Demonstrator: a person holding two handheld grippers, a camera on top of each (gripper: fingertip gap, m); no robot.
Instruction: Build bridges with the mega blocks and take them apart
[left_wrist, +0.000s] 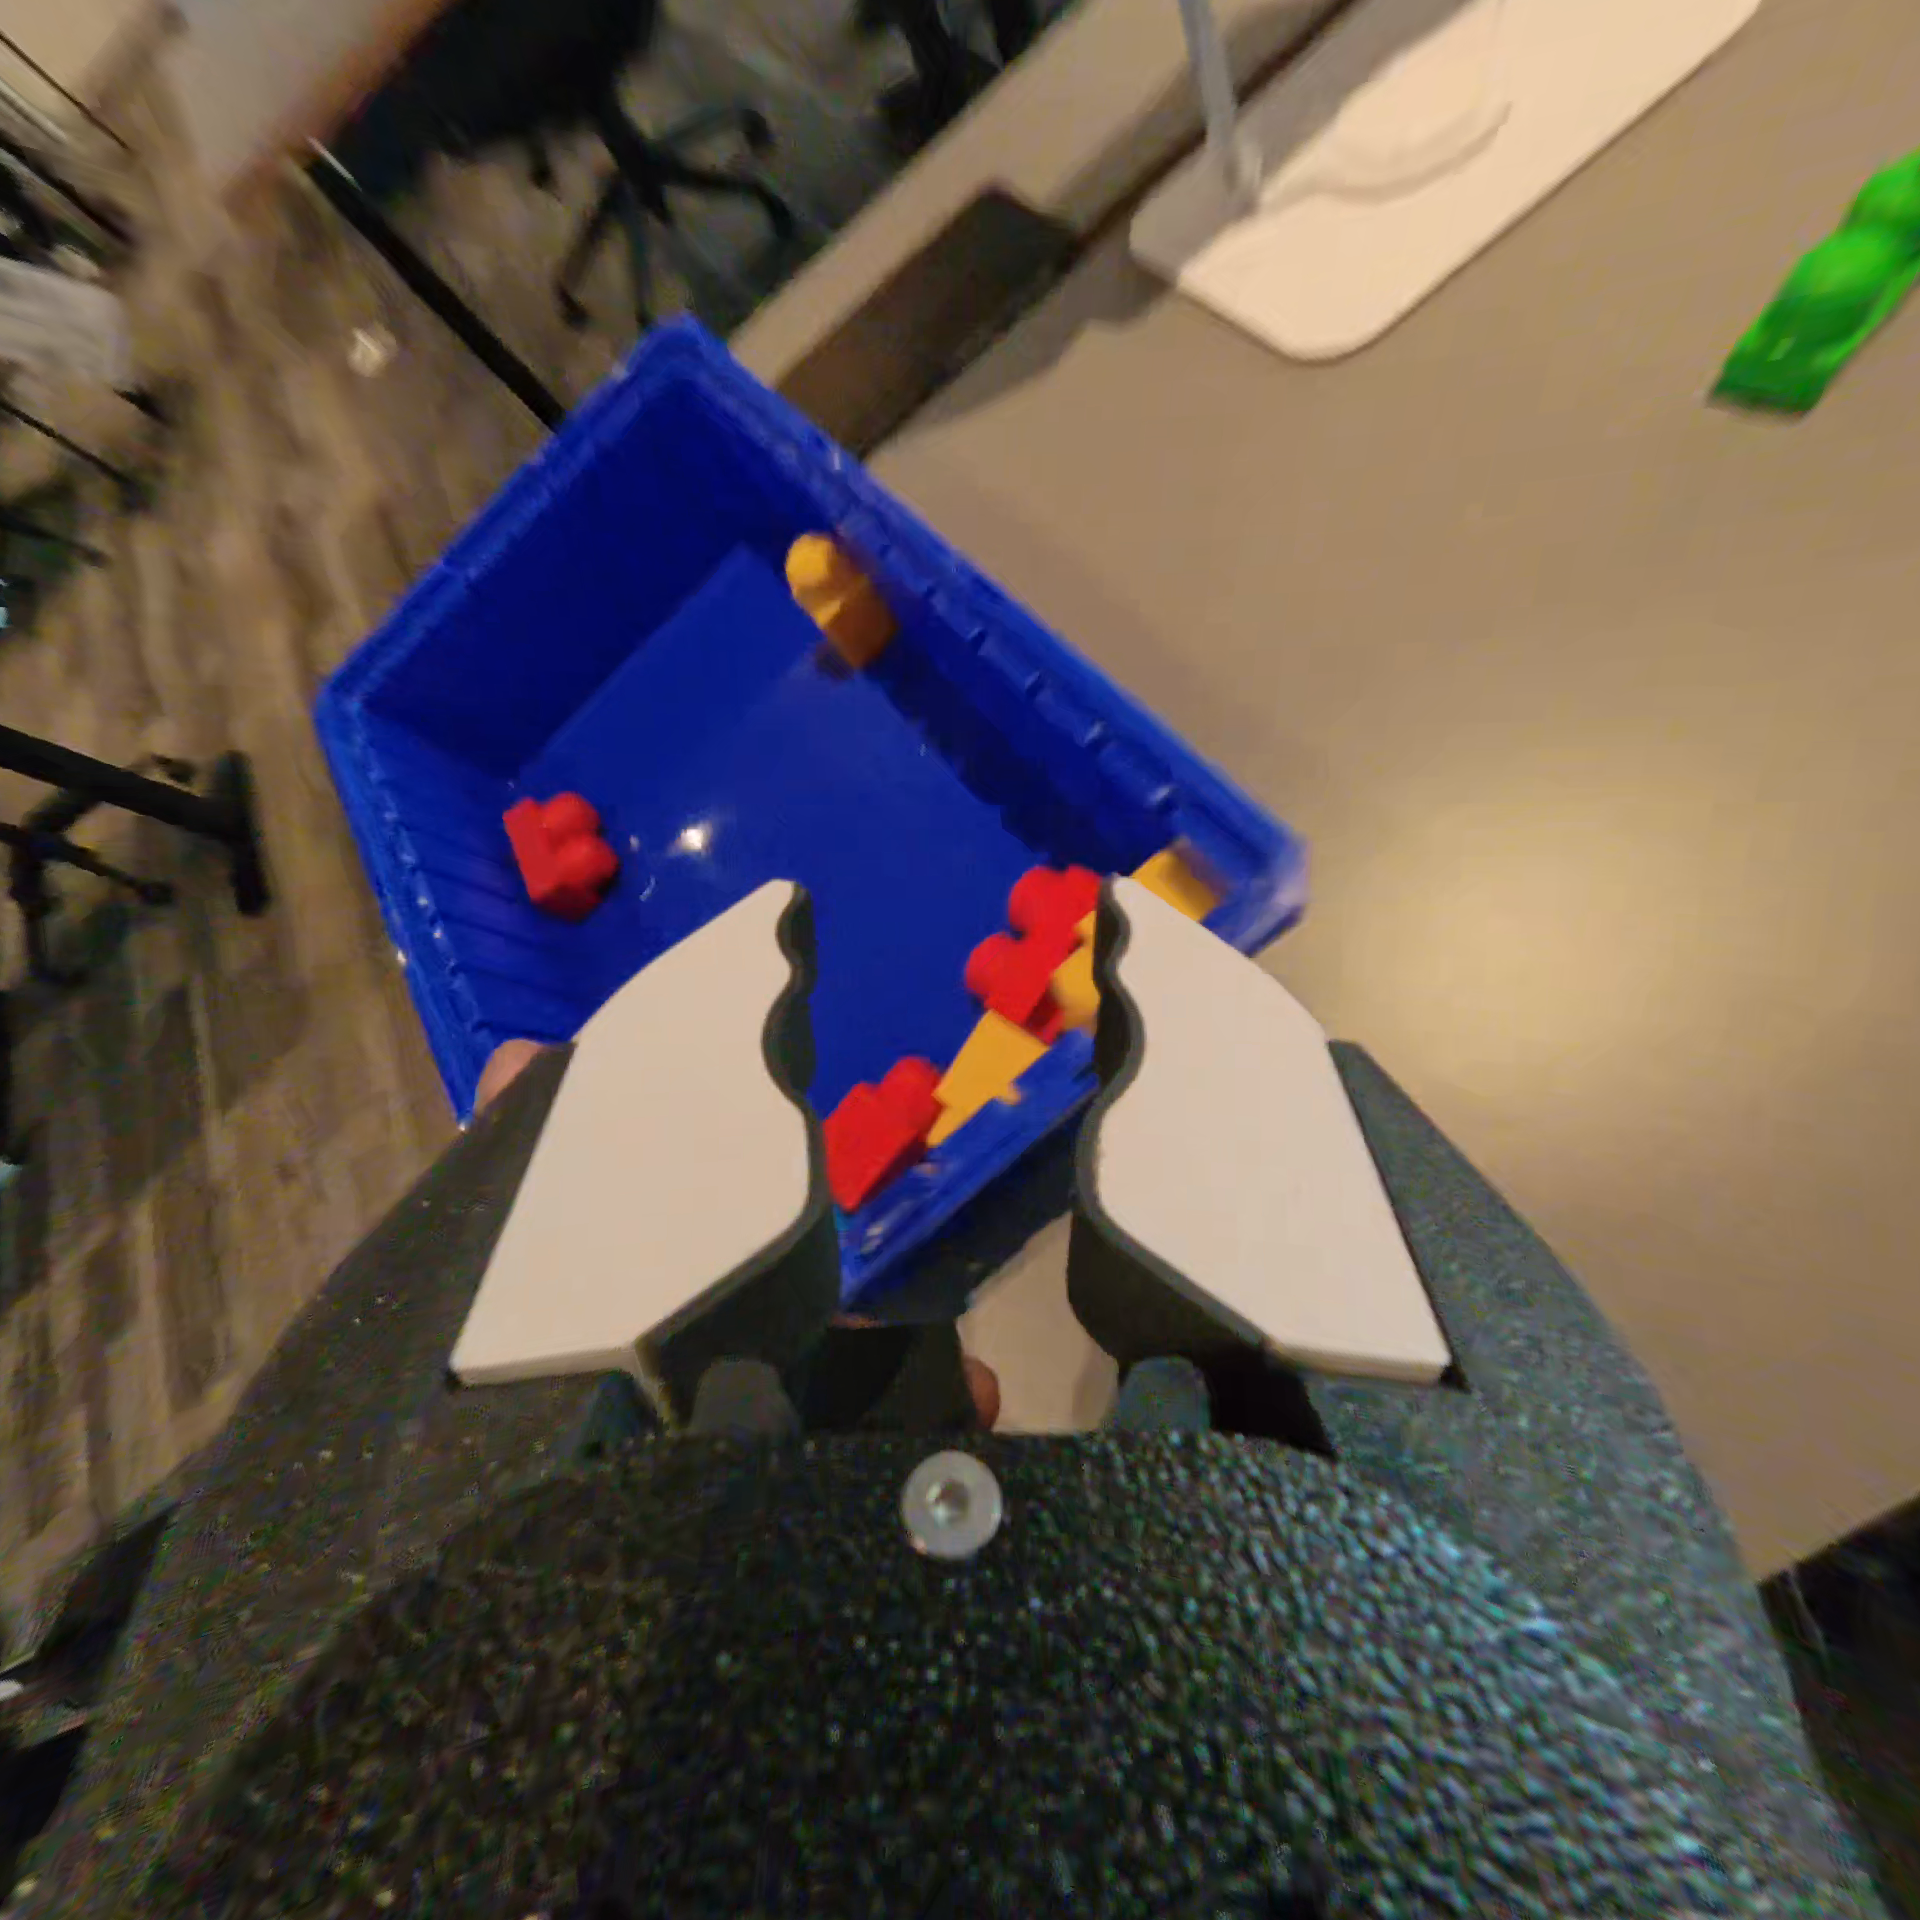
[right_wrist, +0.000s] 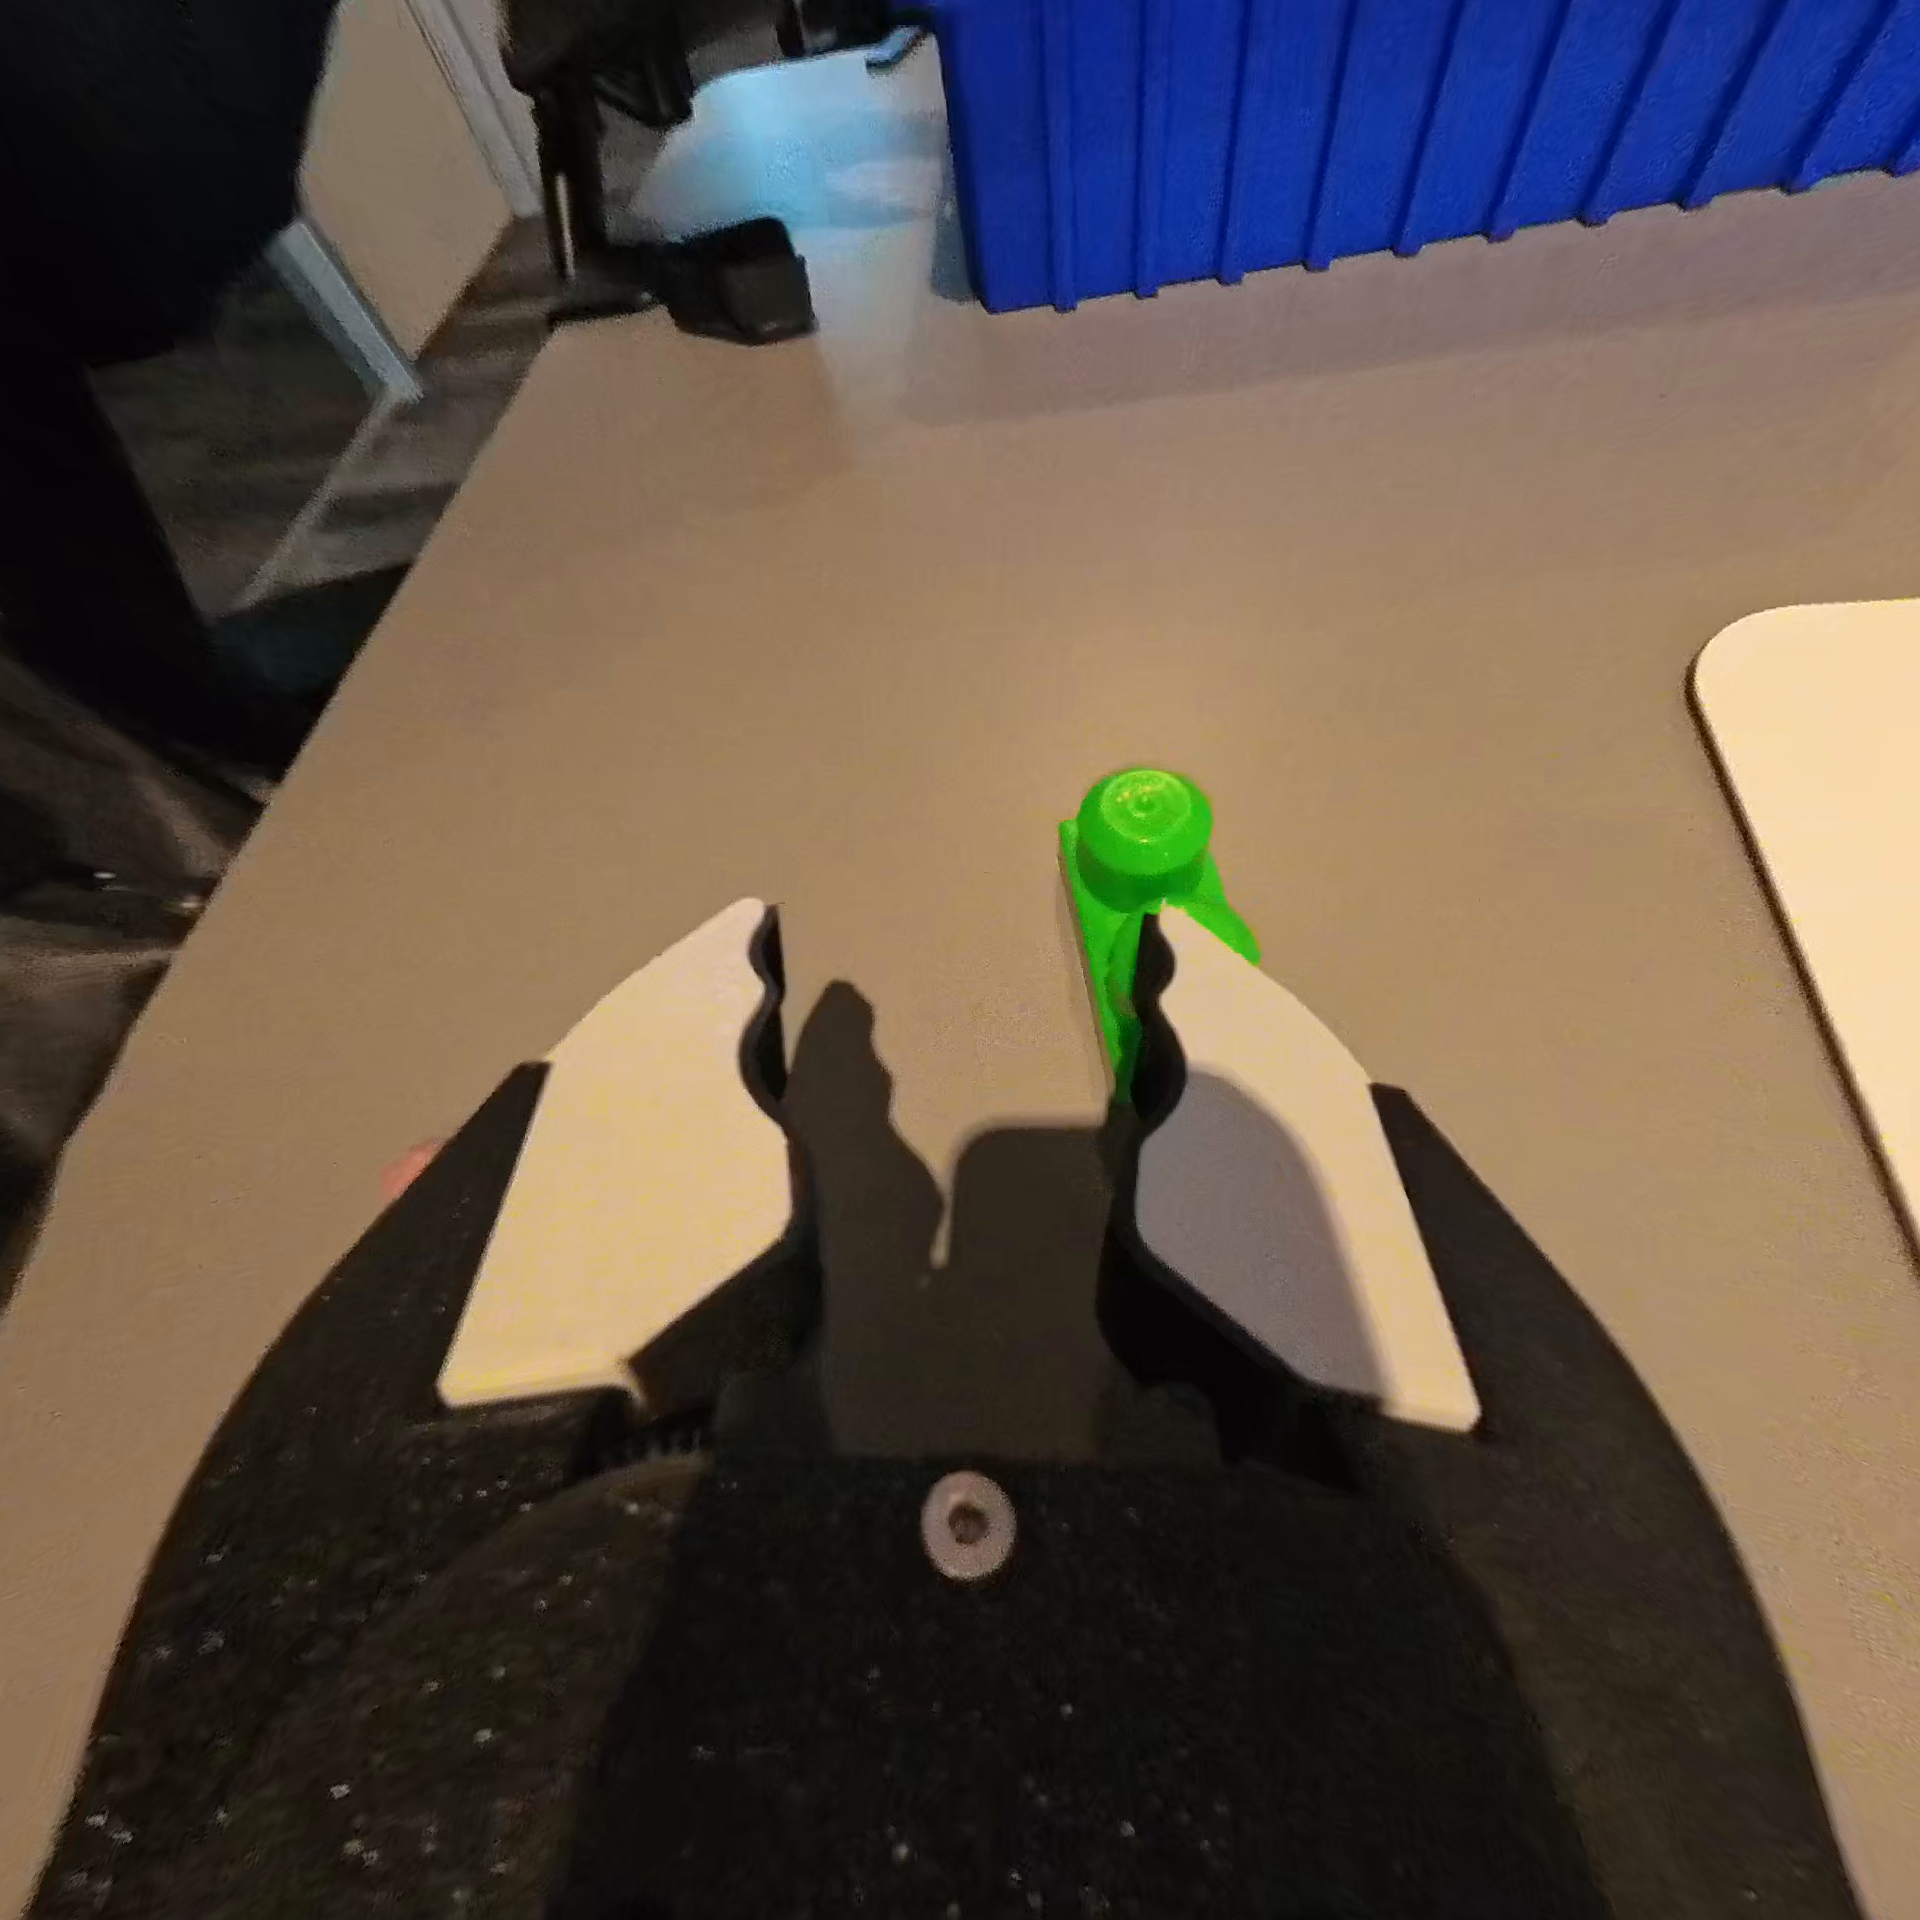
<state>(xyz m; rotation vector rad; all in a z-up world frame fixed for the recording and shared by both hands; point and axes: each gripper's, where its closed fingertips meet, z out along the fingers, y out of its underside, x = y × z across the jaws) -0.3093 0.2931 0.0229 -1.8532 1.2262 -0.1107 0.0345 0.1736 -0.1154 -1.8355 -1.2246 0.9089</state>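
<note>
My left gripper (left_wrist: 951, 904) is open and empty, hovering over a blue bin (left_wrist: 987, 613). The bin holds loose mega blocks: a red one (left_wrist: 561, 852) at the left wall, a yellow one (left_wrist: 836, 597) at the far wall, and a heap of red (left_wrist: 1029, 951) and yellow (left_wrist: 987, 1070) ones under my fingers. My right gripper (right_wrist: 964, 914) is open low over the table. A green block (right_wrist: 1138, 842) sits at the inner side of its right fingertip, not clamped. The green block also shows far right in the left wrist view (left_wrist: 1829, 301).
The beige table (right_wrist: 831, 623) ends in an edge on the left, with floor and dark furniture beyond. The blue bin's ribbed wall (right_wrist: 1403, 145) stands at the far side. A white board (right_wrist: 1849, 831) lies at the right; it also shows in the left wrist view (left_wrist: 1403, 187). The tips of one gripper are about 40 cm away from the tips of the other.
</note>
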